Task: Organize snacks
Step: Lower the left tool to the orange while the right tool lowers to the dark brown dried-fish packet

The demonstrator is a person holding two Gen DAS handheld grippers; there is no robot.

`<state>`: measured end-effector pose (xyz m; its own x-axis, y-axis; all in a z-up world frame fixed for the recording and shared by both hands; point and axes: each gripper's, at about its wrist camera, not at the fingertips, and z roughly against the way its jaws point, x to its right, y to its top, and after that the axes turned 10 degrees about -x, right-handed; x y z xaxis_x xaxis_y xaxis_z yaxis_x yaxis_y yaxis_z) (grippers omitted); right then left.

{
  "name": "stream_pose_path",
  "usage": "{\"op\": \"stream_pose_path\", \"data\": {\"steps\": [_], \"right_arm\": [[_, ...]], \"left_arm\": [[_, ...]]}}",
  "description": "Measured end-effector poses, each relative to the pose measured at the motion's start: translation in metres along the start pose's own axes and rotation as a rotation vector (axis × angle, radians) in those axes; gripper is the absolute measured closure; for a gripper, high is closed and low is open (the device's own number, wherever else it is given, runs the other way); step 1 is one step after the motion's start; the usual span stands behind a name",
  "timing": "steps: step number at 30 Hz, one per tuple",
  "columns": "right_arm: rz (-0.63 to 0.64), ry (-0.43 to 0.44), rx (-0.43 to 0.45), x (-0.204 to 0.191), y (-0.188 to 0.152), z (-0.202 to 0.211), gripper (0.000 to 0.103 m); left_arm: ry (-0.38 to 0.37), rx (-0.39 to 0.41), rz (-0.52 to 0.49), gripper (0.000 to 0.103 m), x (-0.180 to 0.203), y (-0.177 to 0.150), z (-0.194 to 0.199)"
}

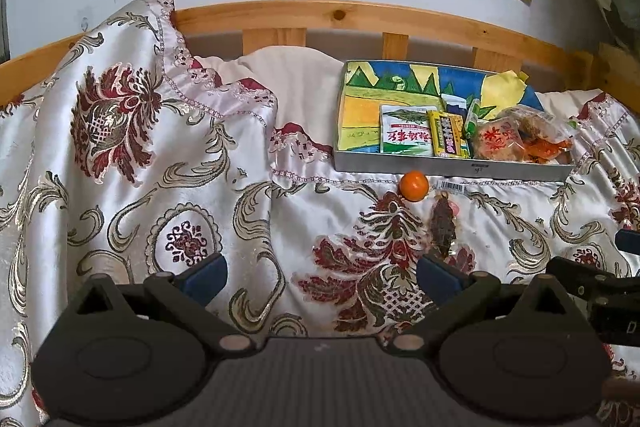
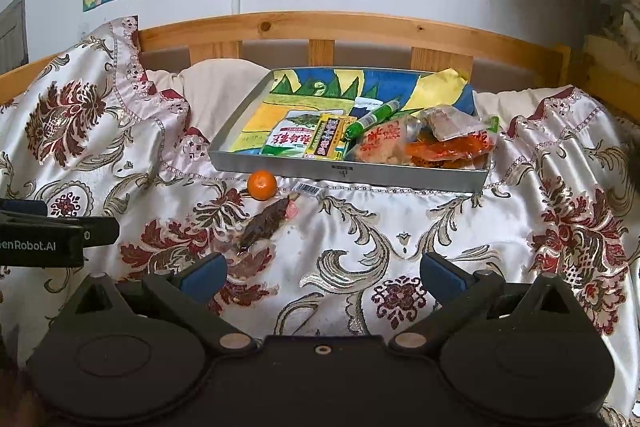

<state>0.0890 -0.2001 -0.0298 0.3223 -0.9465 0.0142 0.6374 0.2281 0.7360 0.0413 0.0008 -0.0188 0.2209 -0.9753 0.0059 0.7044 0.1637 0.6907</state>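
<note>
we see a flowered bedspread with a metal tray on it, and several snack packets lie inside the tray. just in front of the tray lie a dark snack packet and a small orange. our left gripper and right gripper hover before the tray, fingers spread apart, grasping nothing.

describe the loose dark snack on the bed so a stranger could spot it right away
Find the grey metal tray of snacks on the floral bedspread. On the cloth just in front of its near wall sits a small orange fruit. The dark brown snack in clear wrap lies beside it, long and flat, the only packet outside the tray.
</note>
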Motion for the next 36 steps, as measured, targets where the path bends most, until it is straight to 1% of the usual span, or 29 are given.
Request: {"op": "stream_pose_path", "data": {"steps": [11,14,21,25,32,36], "right_arm": [[-0.009,0.009,-0.012,0.001,0.001,-0.003,0.001],[-0.013,0.013,-0.017,0.0,0.002,-0.005,0.001],[-0.023,0.018,-0.022,0.001,0.004,-0.008,0.001],[-0.024,0.019,-0.021,0.001,0.006,-0.01,0.001],[-0.009,0.023,-0.019,-0.002,0.016,-0.016,0.001],[0.006,0.027,-0.032,-0.004,0.022,-0.023,0.001]], "left_arm": [[0.012,-0.008,-0.006,0.001,0.001,0.007,-0.006],[0.007,-0.027,-0.017,0.001,0.002,0.012,-0.011],[0.005,-0.047,0.0,0.001,-0.001,0.02,-0.02],[0.022,-0.045,-0.007,0.001,-0.001,0.026,-0.024],[0.061,-0.017,-0.072,0.001,0.006,0.046,-0.031],[0.083,-0.008,-0.091,0.001,0.009,0.06,-0.04]]}}
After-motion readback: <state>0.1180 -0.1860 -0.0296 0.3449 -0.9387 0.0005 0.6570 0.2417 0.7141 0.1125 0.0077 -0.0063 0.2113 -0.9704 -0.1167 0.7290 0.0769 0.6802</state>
